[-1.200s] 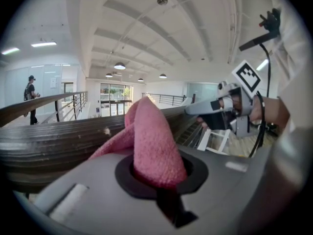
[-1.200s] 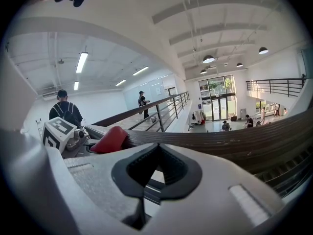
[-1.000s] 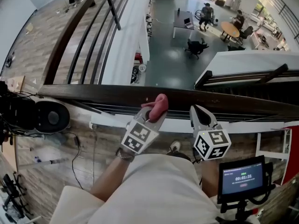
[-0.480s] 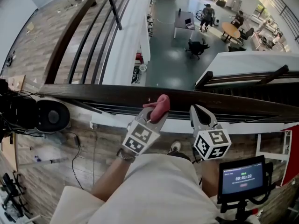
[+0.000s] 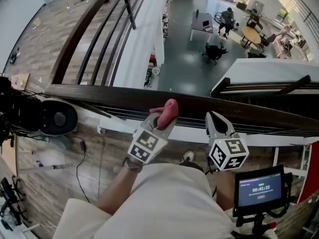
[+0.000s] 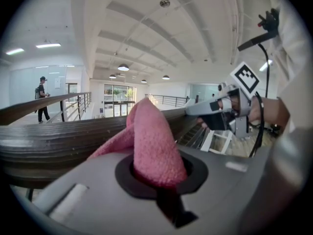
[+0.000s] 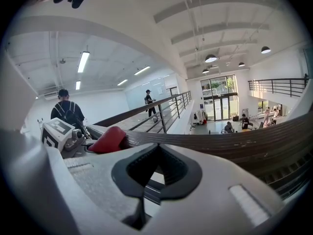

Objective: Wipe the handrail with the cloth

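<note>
Left gripper has its jaws clamped on the pink cloth, and that cloth is pressed on top of the handrail. Right gripper points at the handrail's near edge, just beside the cloth, jaws closed on nothing.

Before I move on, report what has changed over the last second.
Very little. The left tool, shut on the pink cloth, has edged slightly to the person's left along the handrail. Nothing was taken or let go. The cloth stays on the rail; the right tool stays shut and empty beside it.
</note>
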`<state>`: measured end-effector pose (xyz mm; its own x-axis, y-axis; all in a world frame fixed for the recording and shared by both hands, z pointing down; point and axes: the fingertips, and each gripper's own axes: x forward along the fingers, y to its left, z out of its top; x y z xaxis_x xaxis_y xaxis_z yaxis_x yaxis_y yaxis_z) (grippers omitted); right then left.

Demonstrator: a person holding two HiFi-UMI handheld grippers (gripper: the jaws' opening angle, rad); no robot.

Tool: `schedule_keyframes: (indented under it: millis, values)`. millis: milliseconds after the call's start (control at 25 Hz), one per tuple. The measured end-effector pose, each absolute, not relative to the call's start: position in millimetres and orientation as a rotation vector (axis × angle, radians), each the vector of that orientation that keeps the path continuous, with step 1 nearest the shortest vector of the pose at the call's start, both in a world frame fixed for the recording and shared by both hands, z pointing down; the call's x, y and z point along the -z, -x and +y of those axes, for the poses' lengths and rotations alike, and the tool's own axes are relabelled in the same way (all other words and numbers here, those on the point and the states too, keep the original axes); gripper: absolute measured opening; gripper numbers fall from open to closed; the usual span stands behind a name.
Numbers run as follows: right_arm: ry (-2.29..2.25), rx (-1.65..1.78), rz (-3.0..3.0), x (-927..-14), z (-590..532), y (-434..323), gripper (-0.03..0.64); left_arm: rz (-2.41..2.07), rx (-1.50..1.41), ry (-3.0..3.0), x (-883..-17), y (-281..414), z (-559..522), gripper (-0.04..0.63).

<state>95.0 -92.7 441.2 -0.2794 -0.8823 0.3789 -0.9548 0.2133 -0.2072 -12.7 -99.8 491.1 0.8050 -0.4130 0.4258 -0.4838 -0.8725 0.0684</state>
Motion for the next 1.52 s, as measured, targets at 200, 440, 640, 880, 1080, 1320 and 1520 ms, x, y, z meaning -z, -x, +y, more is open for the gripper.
schedule_keyframes:
  millis: [200, 440, 640, 880, 1080, 1320, 1520]
  values:
    - [-1.772, -0.602, -2.291, -439.7, -94.0, -95.6, 0.003, -0.726, -0.602, -2.808, -489.4, 20.0, -102.7, 0.034]
    - [-1.769, -0.590, -2.306, -435.0, -96.3, -92.8, 0.003, -0.757, -0.595, -2.795, -488.4, 28.8, -105.6, 0.032]
    - [-1.743, -0.583, -2.316, -431.1, -101.8, -83.7, 0.003, -0.792, -0.580, -2.778, -484.9, 39.5, -112.3, 0.034]
    - [-1.724, -0.580, -2.323, -429.7, -99.9, -78.9, 0.003, -0.837, -0.568, -2.767, -480.0, 50.9, -113.4, 0.034]
    - [-1.716, -0.576, -2.329, -427.4, -101.2, -77.4, 0.003, -0.866, -0.558, -2.764, -474.9, 57.7, -115.5, 0.034]
    - [-1.705, -0.571, -2.342, -423.7, -103.6, -72.9, 0.003, -0.901, -0.556, -2.780, -461.4, 64.5, -118.5, 0.034]
    - [-1.699, -0.567, -2.349, -422.4, -104.2, -69.6, 0.003, -0.918, -0.527, -2.812, -445.5, 66.0, -122.5, 0.034]
